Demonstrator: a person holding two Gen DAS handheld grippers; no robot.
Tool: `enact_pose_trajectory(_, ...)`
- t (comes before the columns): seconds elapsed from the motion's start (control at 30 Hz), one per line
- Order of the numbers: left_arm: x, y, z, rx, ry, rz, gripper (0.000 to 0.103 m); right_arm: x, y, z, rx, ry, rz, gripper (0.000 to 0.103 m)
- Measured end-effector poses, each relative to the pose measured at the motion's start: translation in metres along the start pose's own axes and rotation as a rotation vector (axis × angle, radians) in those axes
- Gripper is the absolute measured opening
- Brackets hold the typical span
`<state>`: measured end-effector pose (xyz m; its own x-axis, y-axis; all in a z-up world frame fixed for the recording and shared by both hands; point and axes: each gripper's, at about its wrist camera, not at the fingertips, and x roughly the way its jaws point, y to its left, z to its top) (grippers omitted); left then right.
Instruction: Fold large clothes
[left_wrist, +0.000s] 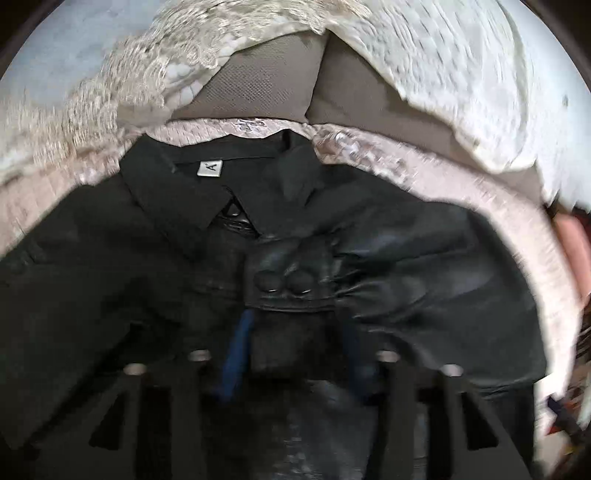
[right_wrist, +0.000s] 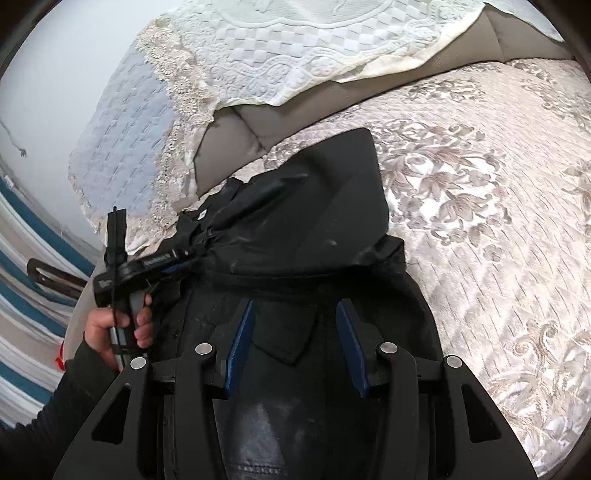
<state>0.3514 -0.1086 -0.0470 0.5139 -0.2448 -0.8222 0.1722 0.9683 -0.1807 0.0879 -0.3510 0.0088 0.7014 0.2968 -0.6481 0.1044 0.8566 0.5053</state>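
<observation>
A black jacket (left_wrist: 110, 277) lies collar-up on the bed, its white neck label (left_wrist: 210, 168) showing. One sleeve is drawn across the chest. Its leather cuff (left_wrist: 284, 284), with two buttons, sits between my left gripper's (left_wrist: 295, 321) blue pads, which are shut on it. In the right wrist view the left gripper (right_wrist: 195, 254) pinches the jacket's (right_wrist: 314, 221) edge, with a hand (right_wrist: 122, 332) on its handle. My right gripper (right_wrist: 294, 306) is low over the near part of the jacket, shut on bunched black fabric that fills its jaws. A pointed flap lies between the pads.
A floral beige bedspread (right_wrist: 480, 221) lies under the jacket and stretches off to the right. A white lace cloth (right_wrist: 295, 48) drapes over brown-grey cushions (left_wrist: 258, 85) at the back. A pale blue quilt (right_wrist: 122, 122) hangs at the left, above a striped floor (right_wrist: 22, 295).
</observation>
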Motion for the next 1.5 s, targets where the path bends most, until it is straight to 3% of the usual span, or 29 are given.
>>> enact_pose_trajectory(0.03, -0.003, 0.002, -0.002, 0.001, -0.002, 0.009, 0.017, 0.000, -0.001, -0.001, 0.004, 0.001, -0.003, 0.047)
enact_pose_trajectory(0.1, -0.011, 0.014, -0.004, -0.037, 0.013, -0.036, 0.007, -0.004, 0.000, -0.002, 0.002, -0.005, -0.005, 0.047)
enact_pose_trajectory(0.2, -0.029, 0.029, -0.011, -0.025, -0.008, 0.016, 0.005, -0.008, 0.002, -0.004, -0.003, -0.007, -0.013, 0.047)
enact_pose_trajectory(0.3, -0.060, 0.045, -0.023, -0.038, -0.043, 0.000, 0.006, -0.016, 0.007, -0.006, -0.015, -0.011, -0.024, 0.047)
enact_pose_trajectory(0.37, -0.090, 0.058, -0.036, -0.050, -0.090, 0.001, 0.009, -0.022, 0.010, -0.008, -0.036, -0.017, -0.033, 0.047)
enact_pose_trajectory(0.43, -0.119, 0.071, -0.054, -0.061, -0.133, 0.011, 0.028, -0.027, 0.012, -0.012, -0.051, -0.013, -0.037, 0.049)
enact_pose_trajectory(0.5, -0.146, 0.086, -0.077, -0.079, -0.167, 0.008, 0.040, -0.032, 0.013, -0.018, -0.061, -0.003, -0.039, 0.052)
enact_pose_trajectory(0.7, -0.196, 0.122, -0.151, -0.094, -0.195, 0.080, 0.055, -0.044, 0.019, -0.040, -0.102, 0.049, -0.033, 0.058)
enact_pose_trajectory(0.87, -0.210, 0.158, -0.201, -0.182, -0.166, 0.146, 0.061, -0.057, 0.011, -0.058, -0.091, 0.065, -0.059, 0.059)
enact_pose_trajectory(1.1, -0.199, 0.211, -0.241, -0.341, -0.109, 0.234, 0.062, -0.078, -0.024, -0.059, -0.030, 0.026, -0.141, 0.067)
enact_pose_trajectory(1.23, -0.192, 0.225, -0.256, -0.385, -0.084, 0.228, 0.062, -0.066, -0.044, -0.064, 0.031, 0.113, -0.168, 0.067)
enact_pose_trajectory(1.5, -0.197, 0.226, -0.280, -0.415, -0.058, 0.152, 0.065, -0.068, -0.041, -0.091, 0.057, 0.198, -0.068, 0.067)
